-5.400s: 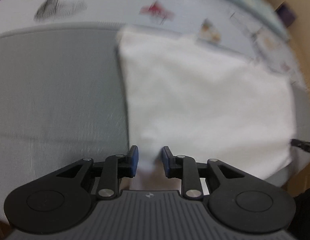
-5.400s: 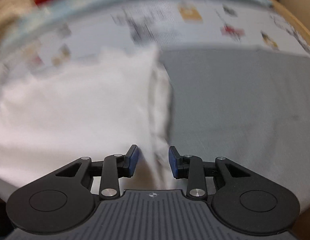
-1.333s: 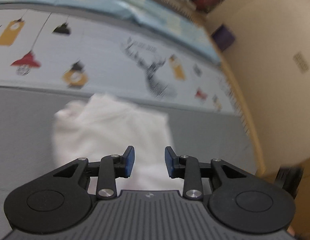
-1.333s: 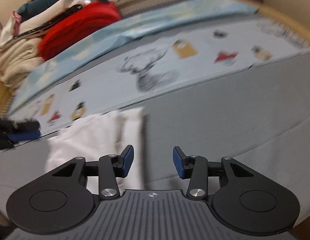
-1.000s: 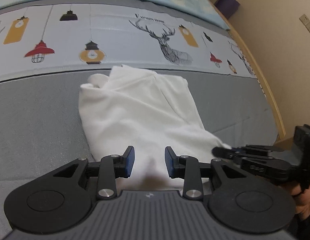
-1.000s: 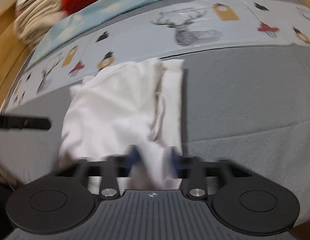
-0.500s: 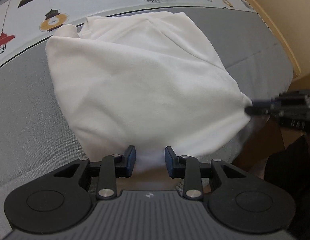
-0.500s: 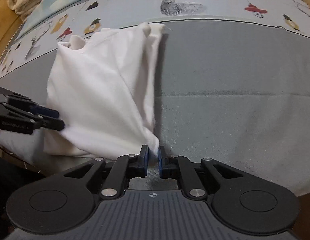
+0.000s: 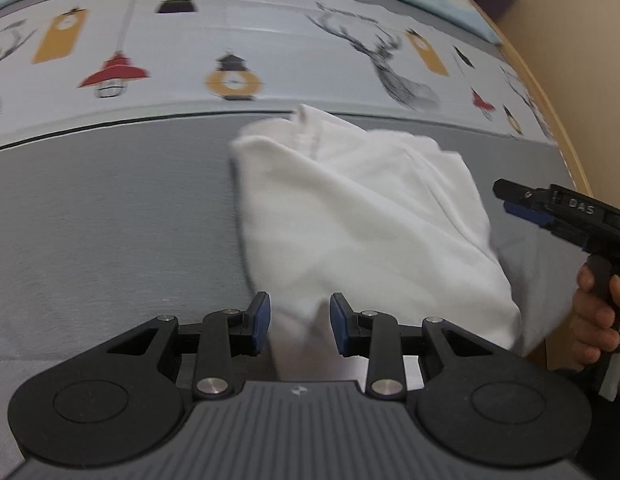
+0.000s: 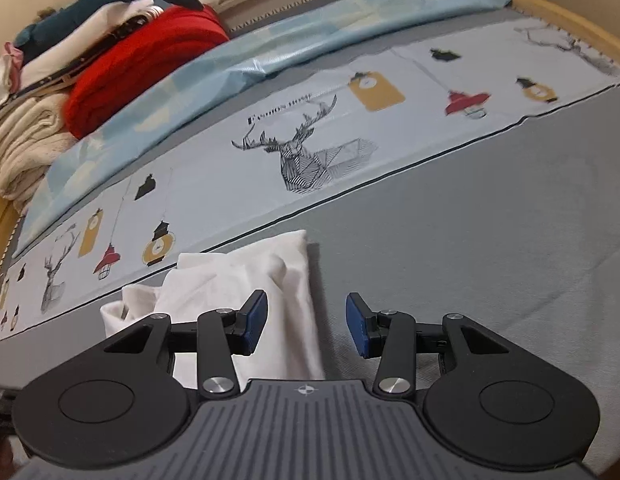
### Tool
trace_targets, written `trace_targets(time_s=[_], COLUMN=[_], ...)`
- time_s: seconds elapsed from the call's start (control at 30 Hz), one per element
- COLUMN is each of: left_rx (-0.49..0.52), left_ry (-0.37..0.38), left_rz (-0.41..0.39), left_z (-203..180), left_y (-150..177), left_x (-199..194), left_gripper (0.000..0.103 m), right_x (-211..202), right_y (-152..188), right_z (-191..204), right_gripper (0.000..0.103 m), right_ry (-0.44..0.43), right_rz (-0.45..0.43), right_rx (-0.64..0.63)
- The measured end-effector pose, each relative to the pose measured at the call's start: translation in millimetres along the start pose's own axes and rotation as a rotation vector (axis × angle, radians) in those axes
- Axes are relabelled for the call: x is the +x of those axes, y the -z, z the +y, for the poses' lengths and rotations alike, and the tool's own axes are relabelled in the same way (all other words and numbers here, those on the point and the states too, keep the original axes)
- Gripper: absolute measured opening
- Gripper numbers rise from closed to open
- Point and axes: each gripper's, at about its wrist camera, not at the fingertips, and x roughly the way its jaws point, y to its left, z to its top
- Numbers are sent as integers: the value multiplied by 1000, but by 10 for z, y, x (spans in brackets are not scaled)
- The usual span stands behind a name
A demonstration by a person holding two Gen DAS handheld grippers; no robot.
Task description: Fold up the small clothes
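The white garment (image 9: 362, 216) lies in a loosely folded heap on the grey bed cover (image 9: 110, 208), just below the printed strip with deer and lanterns (image 10: 302, 160), and its near edge runs toward the bed's front edge. The left tongs (image 9: 300, 320) have a bunched fold of that near edge between their blue pads, which seem to press on it, so I judge them clamped on the cloth. The right tongs (image 10: 306, 322) are opening; in the right wrist view the cloth's side edge lies beneath and toward the left pad, with bare cover under the rest of the gap and nothing gripped. In the left wrist view they stand clear of the garment's right edge, carried by a hand (image 9: 598, 316). The step looks like laying down a fold. To do it well, the left side should lower its edge flat before letting go, keeping the layers aligned. The right side should draw away without catching the cloth. The top end is lumpy, so smoothing there would likely help.
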Motion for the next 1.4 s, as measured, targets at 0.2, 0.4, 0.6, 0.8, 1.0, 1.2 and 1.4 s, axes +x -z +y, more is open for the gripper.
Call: trace_targets(time_s=[0.2, 0.4, 0.6, 0.8, 1.0, 1.2, 1.4], left_rx=[-48, -39, -33, -3, 103, 113, 275], left_ry=[-7, 3, 21, 62, 79, 17, 41], left_rz=[-21, -22, -25, -30, 82, 110, 180], left_z=[118, 144, -4, -215, -470, -571, -741], left_y=[-97, -90, -109, -117, -17, 39, 236], left_x=[-92, -116, -50, 26, 299, 350, 399], left_gripper=[36, 36, 36, 36, 36, 38, 34], right_x=[431, 314, 465, -111, -1, -18, -115], right_y=[-65, -173, -137, -113, 332, 597, 679], right_z=[286, 418, -43, 32, 89, -84, -127], right_gripper=[45, 3, 8, 39, 39, 51, 50], right_ry=[33, -18, 209, 81, -152, -25, -79], right_rz=[45, -163, -37, -227, 181, 299, 339], right_rx=[2, 20, 211, 17, -282, -399, -406])
